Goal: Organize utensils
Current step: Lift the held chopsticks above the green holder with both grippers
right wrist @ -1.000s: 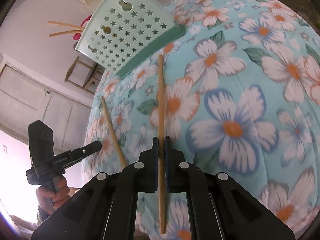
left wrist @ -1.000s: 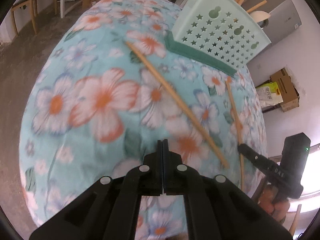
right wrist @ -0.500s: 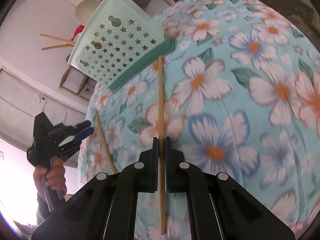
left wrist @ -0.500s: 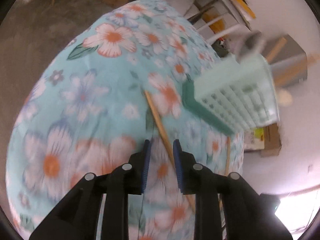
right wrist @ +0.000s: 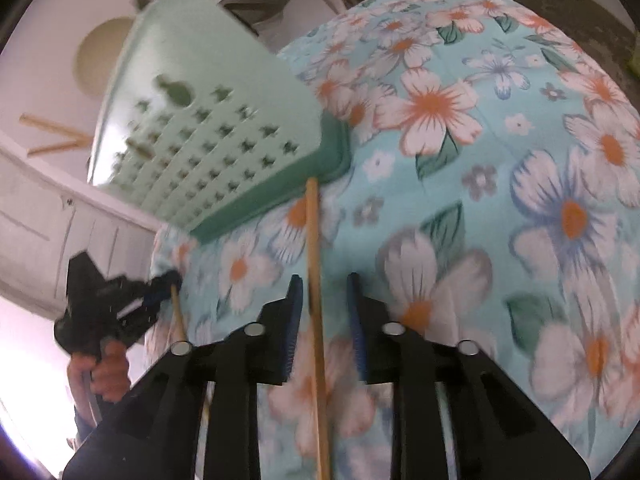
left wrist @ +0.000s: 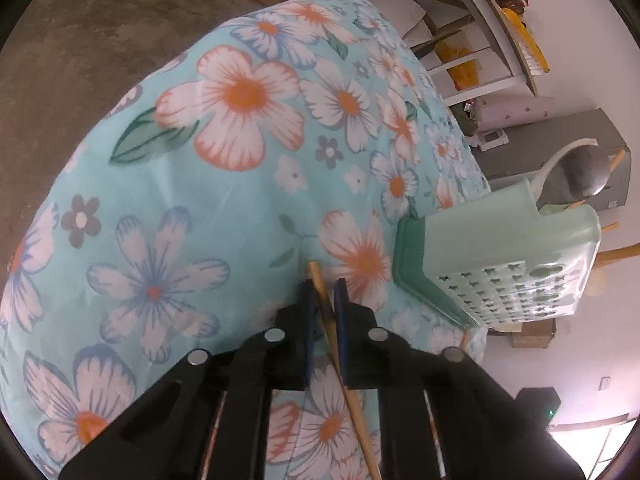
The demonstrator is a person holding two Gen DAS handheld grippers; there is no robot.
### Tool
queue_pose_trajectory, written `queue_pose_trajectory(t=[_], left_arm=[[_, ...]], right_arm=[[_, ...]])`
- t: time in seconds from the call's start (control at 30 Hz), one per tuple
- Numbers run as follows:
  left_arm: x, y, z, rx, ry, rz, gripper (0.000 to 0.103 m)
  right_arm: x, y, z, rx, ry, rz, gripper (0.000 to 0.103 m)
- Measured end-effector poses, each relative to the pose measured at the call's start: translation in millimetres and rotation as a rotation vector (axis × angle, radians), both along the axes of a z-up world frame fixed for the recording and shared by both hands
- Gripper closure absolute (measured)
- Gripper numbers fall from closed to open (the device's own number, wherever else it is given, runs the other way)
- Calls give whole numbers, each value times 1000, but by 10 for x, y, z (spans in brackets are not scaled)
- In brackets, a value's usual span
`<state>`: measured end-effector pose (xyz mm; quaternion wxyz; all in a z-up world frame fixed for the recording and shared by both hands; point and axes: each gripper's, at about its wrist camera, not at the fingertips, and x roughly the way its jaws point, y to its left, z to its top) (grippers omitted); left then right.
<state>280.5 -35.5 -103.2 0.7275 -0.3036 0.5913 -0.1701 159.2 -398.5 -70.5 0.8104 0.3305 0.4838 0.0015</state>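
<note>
A wooden chopstick [left wrist: 320,286] lies on the flowered tablecloth, between the fingers of my left gripper [left wrist: 323,296], which is open around it with small gaps on each side. My right gripper [right wrist: 325,292] is open, and a second chopstick [right wrist: 312,248] lies between its fingers, its far tip touching the green base of the mint utensil holder [right wrist: 208,120]. In the right wrist view, my left gripper [right wrist: 160,284] sits at the table's left edge over its chopstick [right wrist: 178,316]. The holder [left wrist: 508,256] stands right of my left gripper.
The flowered tablecloth [left wrist: 224,184] covers a rounded table that drops off to the floor at the left. Chopsticks and spoons stick out of the holder top [left wrist: 580,176]. A grey box [left wrist: 552,148] and shelves [left wrist: 472,52] stand behind the table.
My right gripper has opened and let go of its chopstick, and moved closer to the holder. My left gripper opened and moved onto the other chopstick, straddling it.
</note>
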Motion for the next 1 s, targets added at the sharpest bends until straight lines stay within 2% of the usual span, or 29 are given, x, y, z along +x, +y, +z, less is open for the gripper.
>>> queue_pose_trajectory(t=[0.03,0.2,0.37,0.43,0.53,0.67,0.77,0.8,0.9,1.0], left_arm=[[0,7,13,0,-5,-9,94],[-35,88,154,-24,-46,-9,95],[-275,179,582,-49,-170,-49,96],[-422,181,875,-54,-257,-84,97],[-652,161,1370,-101,-395,-159,98],[-955,87,2183,-126,-661,-220,98],[-1074,-17,2707,-151,-841,-225,98],[-1096,-71,2867,-133,-907,-214,98],[-1124,-223,3195,-108,-1039,-196,98],[-1067,-428,3350,-82,-1115,-173,98]], right_arm=[[1,-14,-3,7,0,-7,98],[-159,-122,143,28,-43,-35,98],[-363,-178,464,3,-120,-51,98],[-464,-163,654,-48,-161,-53,98],[-570,-150,866,-102,-206,-58,98],[-627,-100,1001,-141,-243,-72,98],[-612,-42,1039,-140,-261,-75,98],[-609,-21,1050,-141,-264,-75,98],[-624,22,1071,-138,-275,-72,98],[-647,45,1097,-139,-281,-69,98]])
